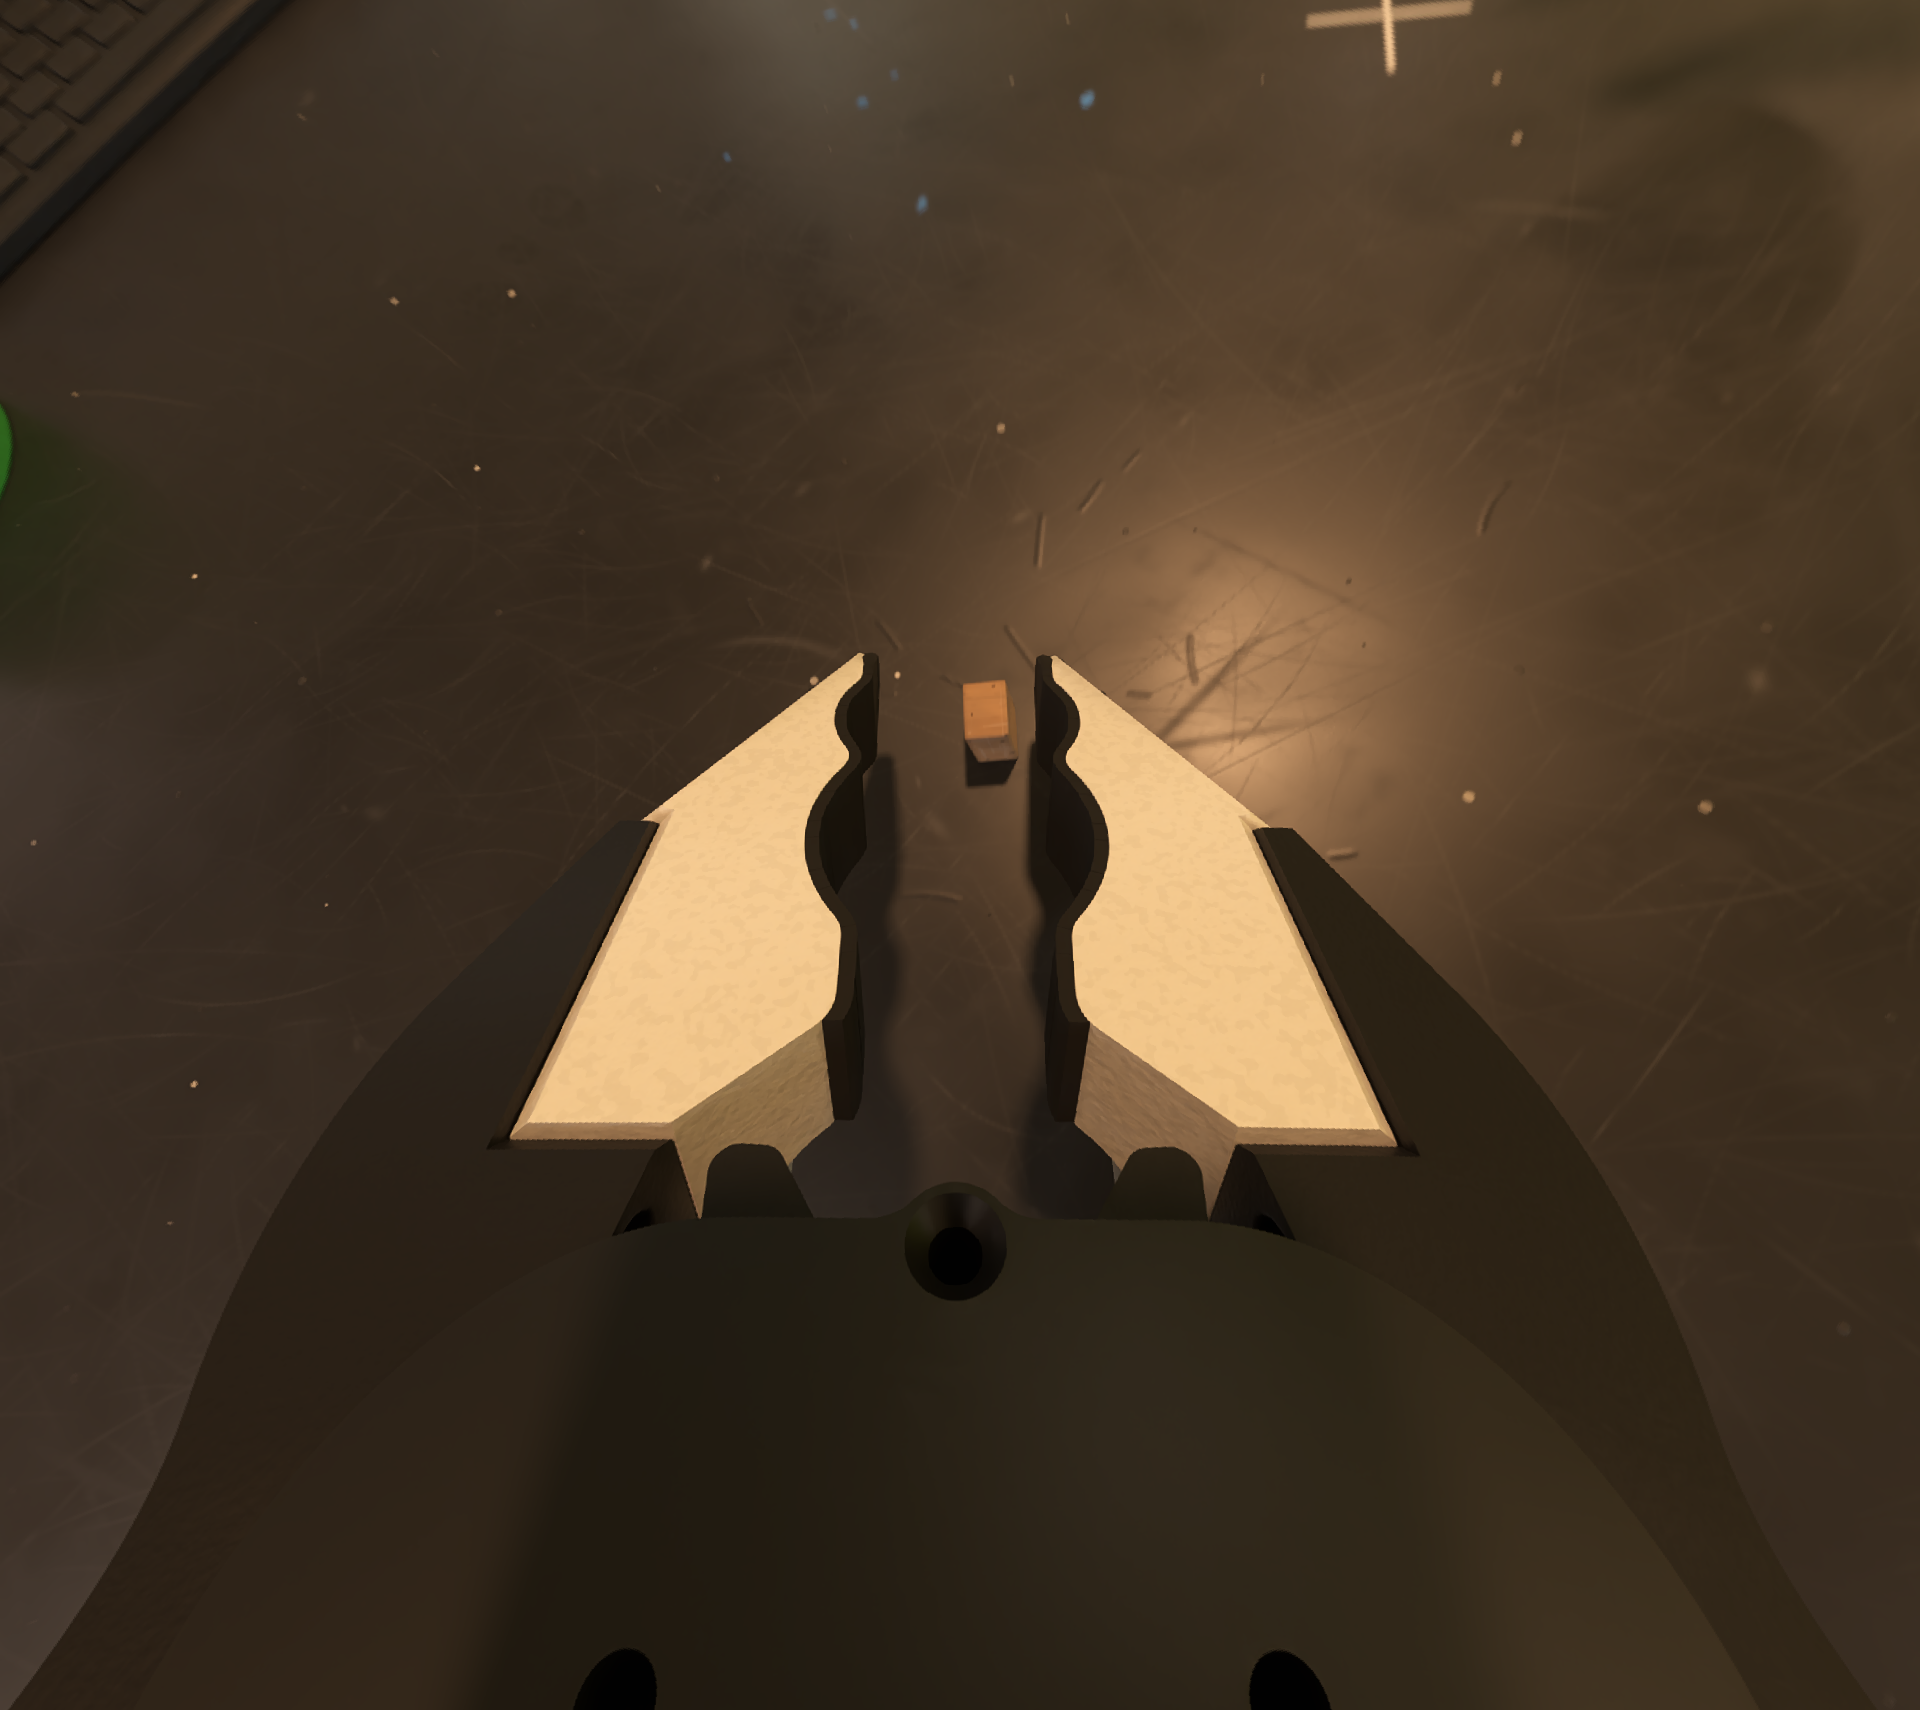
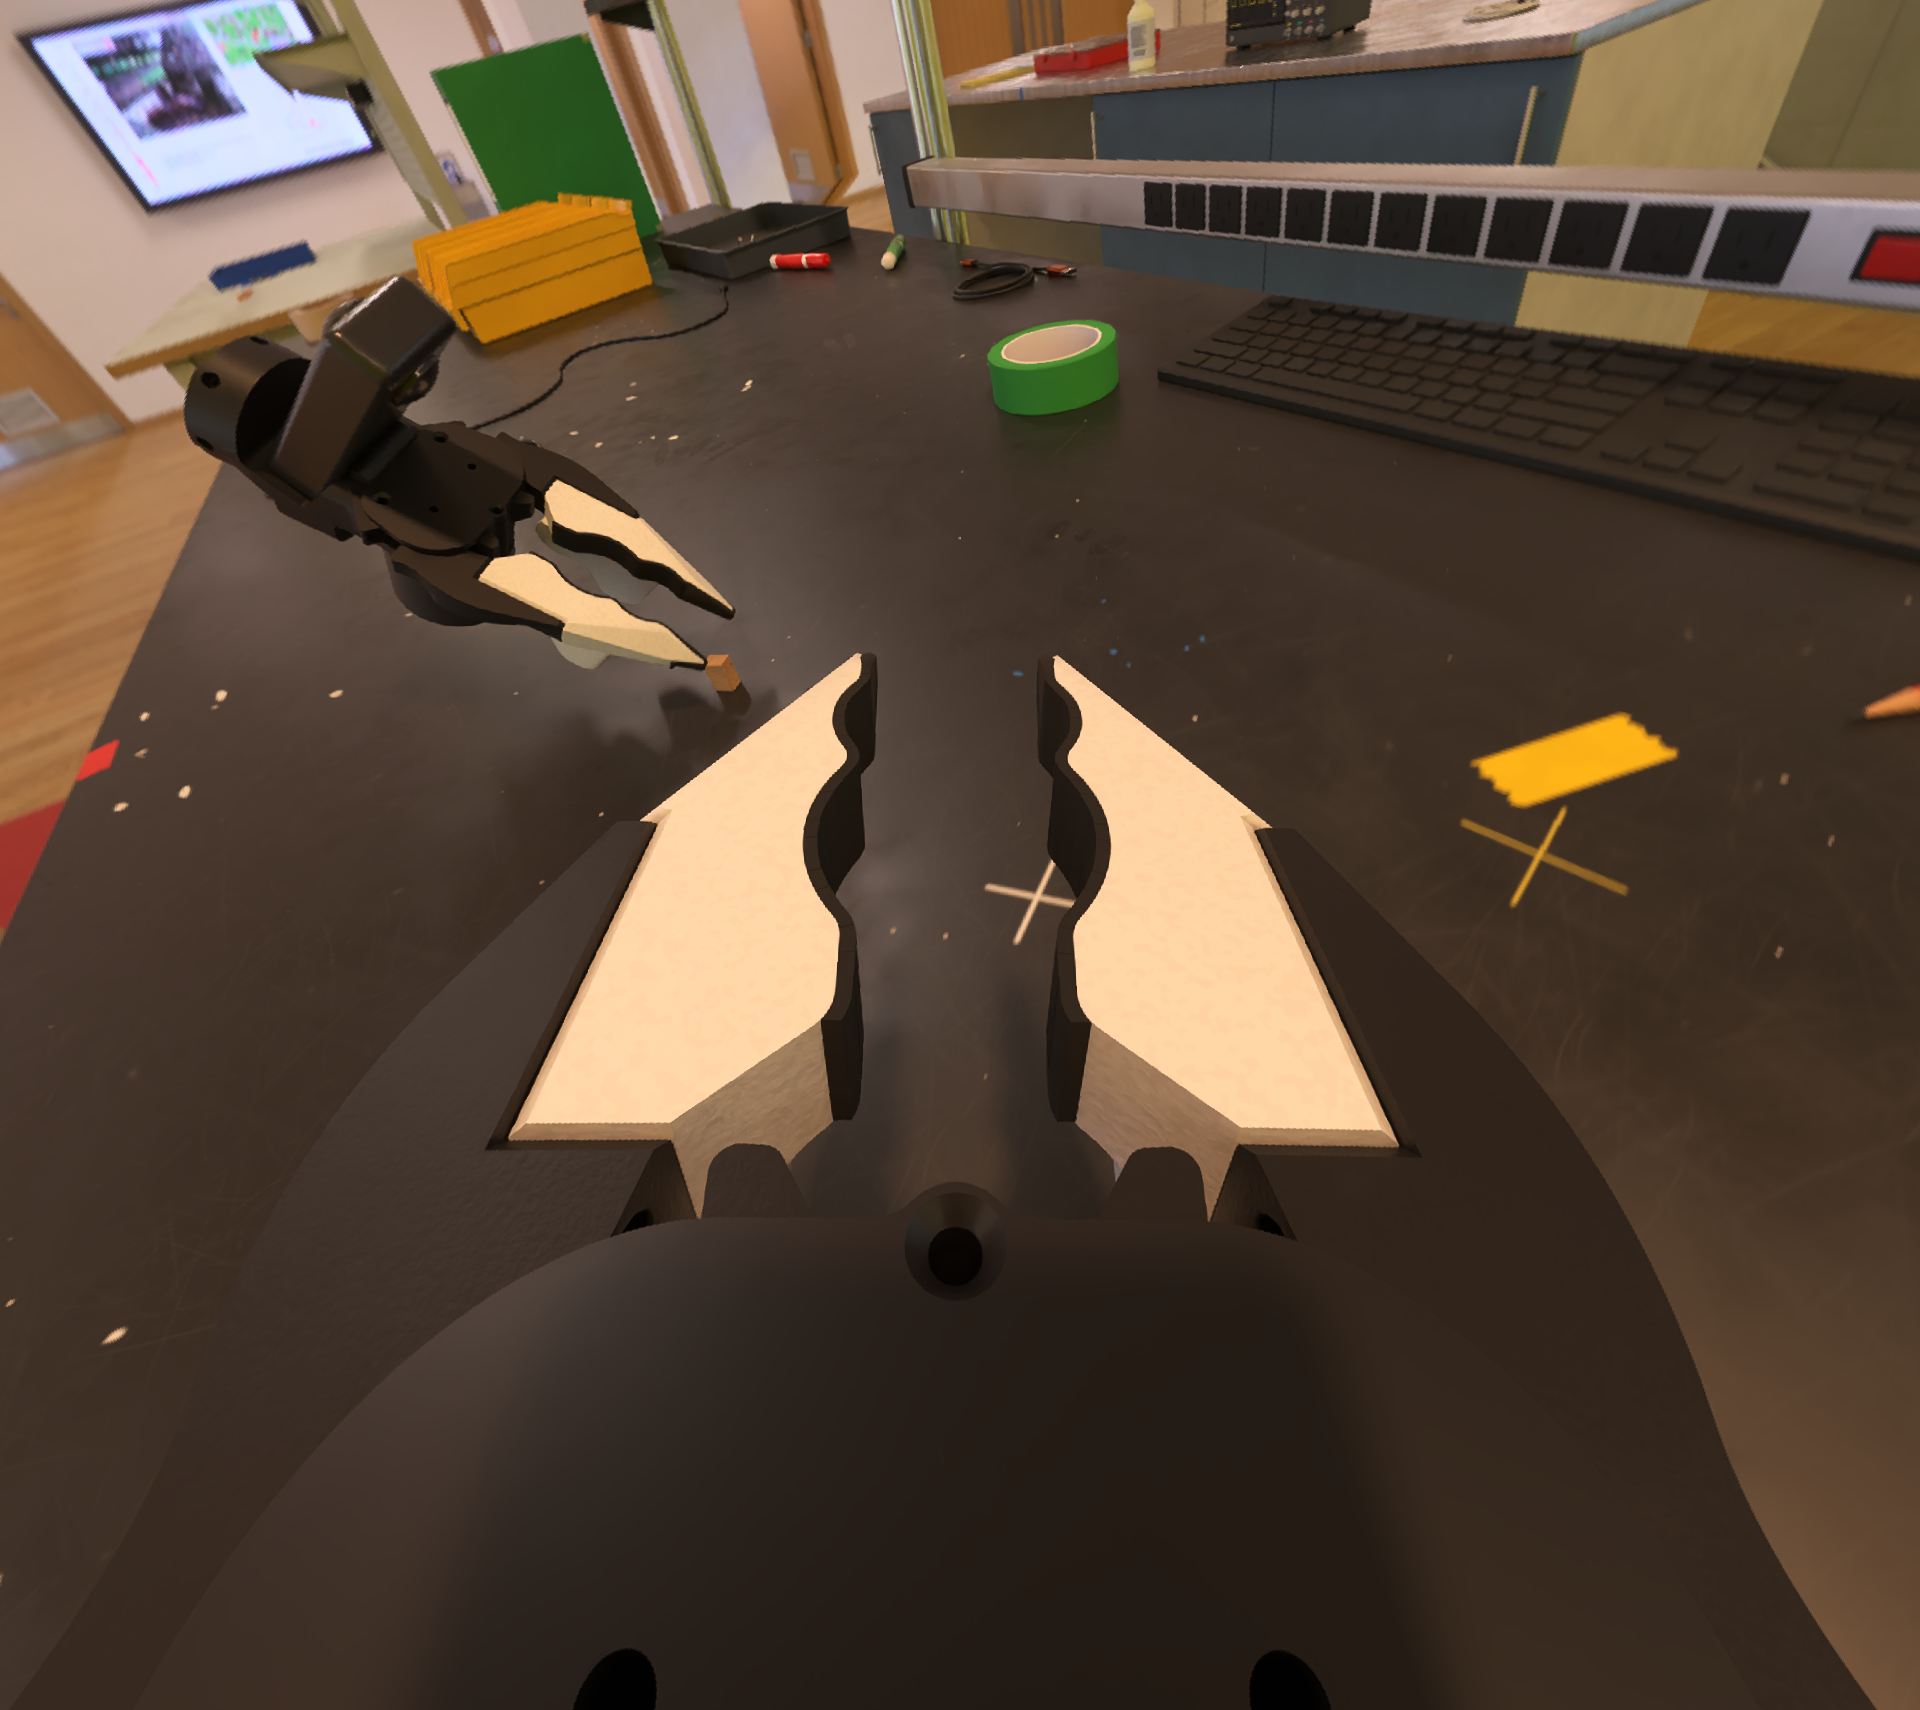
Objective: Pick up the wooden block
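My left tool point(image 1: 956, 668) hangs low, fingers spread to straddle the wooden block point(image 1: 985, 711) on the dark table point(image 1: 1351, 413); my right tool point(image 2: 956, 668), fingers apart and empty, waits clear.

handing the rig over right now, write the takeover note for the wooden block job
Left tongs: open, low over the table, tips either side of the wooden block, which sits nearer the right fingertip. No grip yet.
Right tongs: open, empty, hovering apart from the block.
Done: approach and lining up.
Left: ease forward, close on the block, lift.
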`<state>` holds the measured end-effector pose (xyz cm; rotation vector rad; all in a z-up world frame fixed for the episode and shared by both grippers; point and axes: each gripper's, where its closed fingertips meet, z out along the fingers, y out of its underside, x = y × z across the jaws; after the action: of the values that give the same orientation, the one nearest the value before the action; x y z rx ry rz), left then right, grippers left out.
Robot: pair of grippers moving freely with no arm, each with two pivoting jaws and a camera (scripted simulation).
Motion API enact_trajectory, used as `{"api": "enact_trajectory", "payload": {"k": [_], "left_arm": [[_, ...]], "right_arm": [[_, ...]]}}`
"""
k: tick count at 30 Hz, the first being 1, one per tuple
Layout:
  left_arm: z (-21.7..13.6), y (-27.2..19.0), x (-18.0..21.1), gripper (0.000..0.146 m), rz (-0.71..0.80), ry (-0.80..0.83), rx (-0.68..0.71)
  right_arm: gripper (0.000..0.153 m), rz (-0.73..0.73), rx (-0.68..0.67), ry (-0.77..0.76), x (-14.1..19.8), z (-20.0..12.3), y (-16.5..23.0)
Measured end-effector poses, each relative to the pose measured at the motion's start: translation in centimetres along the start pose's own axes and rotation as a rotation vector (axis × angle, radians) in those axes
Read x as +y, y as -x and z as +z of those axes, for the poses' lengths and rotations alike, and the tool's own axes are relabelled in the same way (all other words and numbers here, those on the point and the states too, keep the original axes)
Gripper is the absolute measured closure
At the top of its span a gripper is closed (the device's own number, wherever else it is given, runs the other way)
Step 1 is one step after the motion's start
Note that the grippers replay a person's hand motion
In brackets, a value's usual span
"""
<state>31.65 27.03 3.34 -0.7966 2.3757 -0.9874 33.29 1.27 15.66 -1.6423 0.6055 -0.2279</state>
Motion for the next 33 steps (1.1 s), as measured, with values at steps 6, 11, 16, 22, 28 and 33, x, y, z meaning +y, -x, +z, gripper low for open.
{"api": "enact_trajectory", "payload": {"k": [6,11,16,22,28,33], "left_arm": [[-0.1,-0.7,0.6,0.116,0.000,0.026,-0.010],[-0.1,-1.5,1.4,0.116,0.006,0.042,-0.019],[0.5,-1.5,1.6,0.116,0.014,0.085,-0.059],[0.9,-1.1,1.4,0.119,-0.010,0.103,-0.099],[1.2,-0.3,1.6,0.126,-0.070,0.095,-0.072],[1.4,-0.6,1.8,0.137,-0.101,0.111,0.027]], "right_arm": [[0.122,-0.007,0.119,0.026,3.9,-4.3,-1.1],[0.122,0.008,0.224,-0.033,5.4,-8.4,-2.8],[0.122,0.043,0.243,-0.024,6.4,-9.5,-3.7],[0.122,0.022,0.195,-0.030,5.9,-7.9,-3.0],[0.122,0.006,0.161,-0.005,6.1,-6.5,-2.2],[0.122,0.009,0.164,-0.009,5.8,-6.8,-2.2]]}}
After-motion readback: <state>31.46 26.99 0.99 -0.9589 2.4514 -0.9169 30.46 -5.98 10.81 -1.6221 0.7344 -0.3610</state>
